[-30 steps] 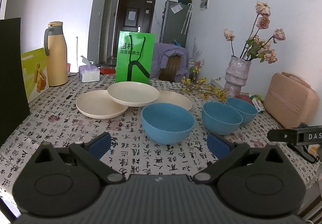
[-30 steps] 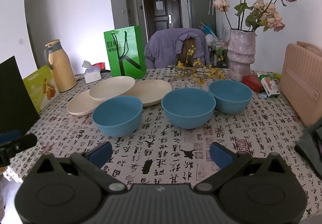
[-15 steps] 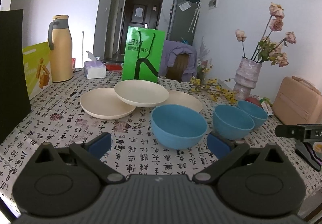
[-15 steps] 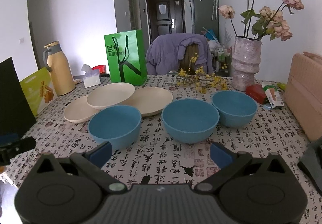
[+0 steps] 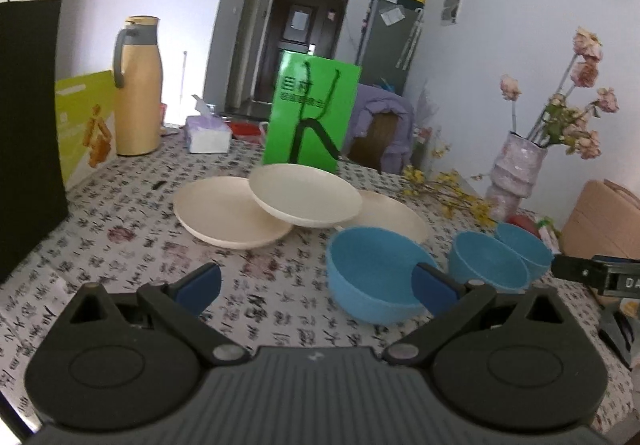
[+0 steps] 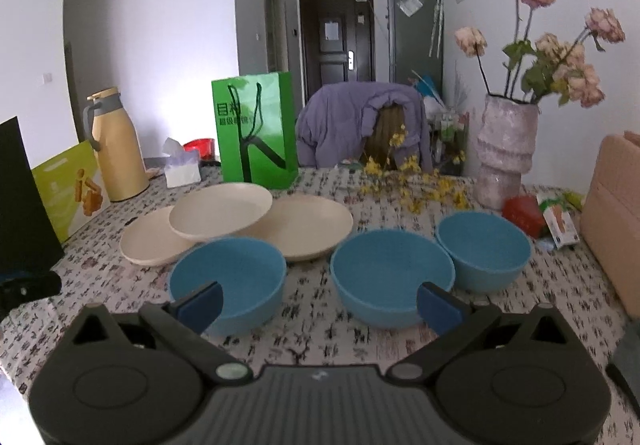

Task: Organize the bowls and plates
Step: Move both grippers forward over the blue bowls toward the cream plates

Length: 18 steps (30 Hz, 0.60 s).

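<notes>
Three cream plates lie on the patterned tablecloth: a left plate (image 5: 228, 213), a middle plate (image 5: 304, 197) resting tilted on the other two, and a right plate (image 5: 388, 215). In front stand three blue bowls: left bowl (image 6: 230, 279), middle bowl (image 6: 390, 273), right bowl (image 6: 484, 249). My left gripper (image 5: 316, 285) is open and empty, short of the left bowl (image 5: 370, 277). My right gripper (image 6: 318, 303) is open and empty, just before the left and middle bowls. The right gripper's body (image 5: 600, 277) shows at the left wrist view's right edge.
A green paper bag (image 6: 256, 137), a tan thermos (image 6: 114, 149), a tissue box (image 5: 208, 133) and a black panel (image 5: 28, 125) stand at the back left. A vase of dried roses (image 6: 506, 157), yellow sprigs, small packets and a pink case (image 6: 612, 221) crowd the right.
Both grippers have moved forward and lower toward the table, so the bowls and plates look nearer. The left view has swung leftward. Nothing on the table has moved.
</notes>
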{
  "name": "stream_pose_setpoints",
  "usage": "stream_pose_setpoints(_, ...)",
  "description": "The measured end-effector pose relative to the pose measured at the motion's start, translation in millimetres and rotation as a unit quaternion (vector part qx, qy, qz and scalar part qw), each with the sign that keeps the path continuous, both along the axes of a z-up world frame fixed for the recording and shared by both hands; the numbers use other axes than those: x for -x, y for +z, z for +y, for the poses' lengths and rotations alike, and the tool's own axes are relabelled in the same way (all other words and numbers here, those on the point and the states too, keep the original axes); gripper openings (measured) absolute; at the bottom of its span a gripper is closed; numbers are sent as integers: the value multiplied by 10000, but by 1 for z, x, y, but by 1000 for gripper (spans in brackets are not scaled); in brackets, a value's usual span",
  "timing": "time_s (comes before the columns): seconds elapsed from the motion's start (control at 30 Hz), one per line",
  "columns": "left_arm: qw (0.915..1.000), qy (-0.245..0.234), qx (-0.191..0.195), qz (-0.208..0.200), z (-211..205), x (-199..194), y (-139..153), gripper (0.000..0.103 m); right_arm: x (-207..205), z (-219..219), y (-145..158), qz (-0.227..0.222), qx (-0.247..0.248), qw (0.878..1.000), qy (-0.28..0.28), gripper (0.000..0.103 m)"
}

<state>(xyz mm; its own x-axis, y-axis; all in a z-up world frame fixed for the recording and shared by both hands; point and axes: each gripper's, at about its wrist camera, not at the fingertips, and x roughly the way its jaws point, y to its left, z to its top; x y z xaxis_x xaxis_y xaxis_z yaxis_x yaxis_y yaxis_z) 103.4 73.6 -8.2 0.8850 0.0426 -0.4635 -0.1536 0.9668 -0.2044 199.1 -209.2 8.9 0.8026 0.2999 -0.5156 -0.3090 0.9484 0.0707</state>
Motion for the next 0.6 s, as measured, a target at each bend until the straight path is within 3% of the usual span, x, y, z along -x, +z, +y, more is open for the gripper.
stream_pose_setpoints(0.6,9985,551,45,18,25,-24,11,103,-40,20,2,-213,-322,9984,418,103)
